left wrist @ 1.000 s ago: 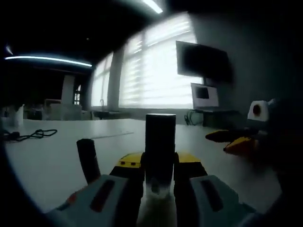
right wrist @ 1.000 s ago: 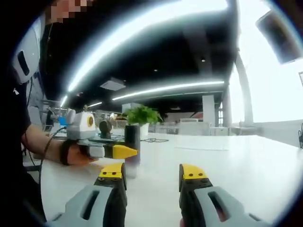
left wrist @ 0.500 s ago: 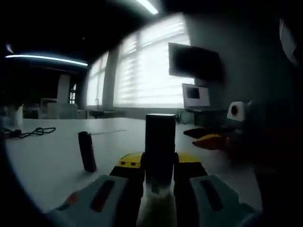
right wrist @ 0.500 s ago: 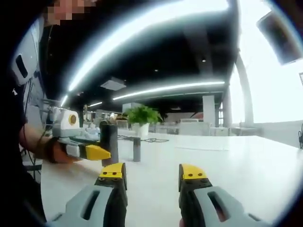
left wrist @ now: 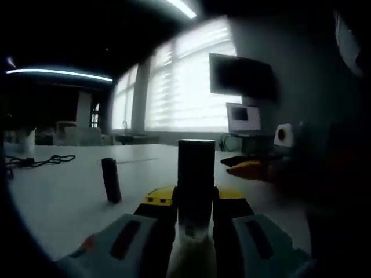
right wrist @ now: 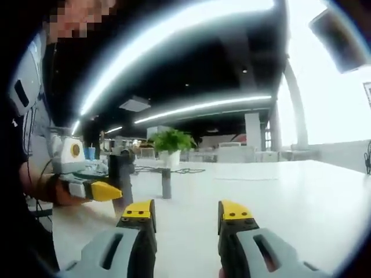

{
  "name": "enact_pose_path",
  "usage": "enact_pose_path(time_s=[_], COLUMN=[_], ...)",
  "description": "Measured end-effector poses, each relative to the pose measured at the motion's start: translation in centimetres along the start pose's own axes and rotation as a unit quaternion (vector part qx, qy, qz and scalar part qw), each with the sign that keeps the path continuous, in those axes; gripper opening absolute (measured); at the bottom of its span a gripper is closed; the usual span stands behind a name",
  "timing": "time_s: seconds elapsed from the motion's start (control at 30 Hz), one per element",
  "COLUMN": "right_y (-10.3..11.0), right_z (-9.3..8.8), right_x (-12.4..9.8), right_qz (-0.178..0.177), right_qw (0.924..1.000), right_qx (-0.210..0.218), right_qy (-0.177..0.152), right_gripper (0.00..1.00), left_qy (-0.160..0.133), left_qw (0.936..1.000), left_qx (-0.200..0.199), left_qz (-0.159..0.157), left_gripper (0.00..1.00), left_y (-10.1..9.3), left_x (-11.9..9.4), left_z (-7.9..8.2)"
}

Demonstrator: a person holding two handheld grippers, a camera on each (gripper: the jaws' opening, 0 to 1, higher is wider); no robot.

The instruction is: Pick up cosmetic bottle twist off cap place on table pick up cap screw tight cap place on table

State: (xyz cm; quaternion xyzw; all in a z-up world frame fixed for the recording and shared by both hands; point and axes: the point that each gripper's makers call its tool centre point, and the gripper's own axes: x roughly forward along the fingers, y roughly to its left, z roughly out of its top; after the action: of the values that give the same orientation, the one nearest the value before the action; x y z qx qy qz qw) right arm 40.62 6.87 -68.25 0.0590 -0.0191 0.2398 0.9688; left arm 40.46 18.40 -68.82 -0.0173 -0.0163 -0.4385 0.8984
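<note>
Your left tool (left wrist: 195,204) pinches the upright cosmetic bottle (left wrist: 196,174). Your right tool (right wrist: 186,212) is spread. The cap (left wrist: 111,180) stands on the tabletop (left wrist: 64,197).

Left gripper view looks low over table (left wrist: 52,202) toward bright windows (left wrist: 191,87). Right gripper view looks low across table toward plant (right wrist: 172,141). Both share the small upright cap (left wrist: 111,179) and tabletop.

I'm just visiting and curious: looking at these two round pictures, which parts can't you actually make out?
- Left gripper view: the bottle's foot is hidden between the left hand-held gripper's jaws; any label is lost in backlight.
- Left gripper view: the small dark piece standing on the table is too dim to identify.
- Right gripper view: the person's hand is partly covered by the gripper body.
</note>
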Motion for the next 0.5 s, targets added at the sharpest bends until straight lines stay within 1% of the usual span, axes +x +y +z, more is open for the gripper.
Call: enact_pose_path(time_s=[0.03,0.07,0.1,0.13,0.2,0.23,0.3,0.37,0.43,0.47,0.5], right_y=[0.4,1.1,1.7,3.0,4.3,5.7,7.3,8.7,9.6,9.7,10.0], right_z=[0.0,0.2,0.5,0.8,1.3,2.0,3.1,4.1,4.6,4.4,4.4], right_x=[0.0,0.0,0.0,0.2,0.3,0.4,0.7,1.1,1.6,1.9,2.3], right_qz=[-0.001,0.003,0.002,0.003,0.009,0.014,0.019,0.019,0.012,0.005,0.001], right_qw=[0.9992,0.9981,0.9988,0.9987,0.9986,0.9986,0.9986,0.9988,0.9995,0.9998,0.9998], right_qx=[0.040,0.062,0.050,0.051,0.051,0.049,0.050,0.044,0.027,0.018,0.013], right_qy=[0.004,0.003,0.004,0.007,0.011,0.009,0.003,-0.003,0.000,0.011,0.013], right_gripper=[0.31,0.31,0.30,0.30,0.30,0.31,0.34,0.35,0.37,0.37,0.37], left_qy=[0.000,-0.001,-0.002,-0.003,-0.003,-0.002,-0.001,-0.001,-0.002,-0.003,-0.002], left_qw=[1.0000,1.0000,0.9999,0.9998,0.9995,0.9995,0.9993,0.9990,0.9988,0.9988,0.9987], left_qx=[0.000,-0.004,-0.007,-0.006,-0.007,-0.004,0.001,0.010,0.013,0.013,0.011], left_qz=[0.002,0.008,0.013,0.019,0.029,0.032,0.039,0.043,0.047,0.048,0.050], left_gripper=[0.14,0.14,0.14,0.14,0.14,0.14,0.14,0.14,0.14,0.14,0.14], left_y=[0.1,0.2,0.3,0.2,0.3,0.2,0.3,0.3,0.5,0.6,0.7], left_x=[0.0,-0.1,-0.1,-0.2,-0.3,-0.3,-0.3,-0.4,-0.4,-0.5,-0.5], left_z=[0.0,0.0,0.0,0.0,0.0,0.0,0.0,0.1,0.1,0.1,0.1])
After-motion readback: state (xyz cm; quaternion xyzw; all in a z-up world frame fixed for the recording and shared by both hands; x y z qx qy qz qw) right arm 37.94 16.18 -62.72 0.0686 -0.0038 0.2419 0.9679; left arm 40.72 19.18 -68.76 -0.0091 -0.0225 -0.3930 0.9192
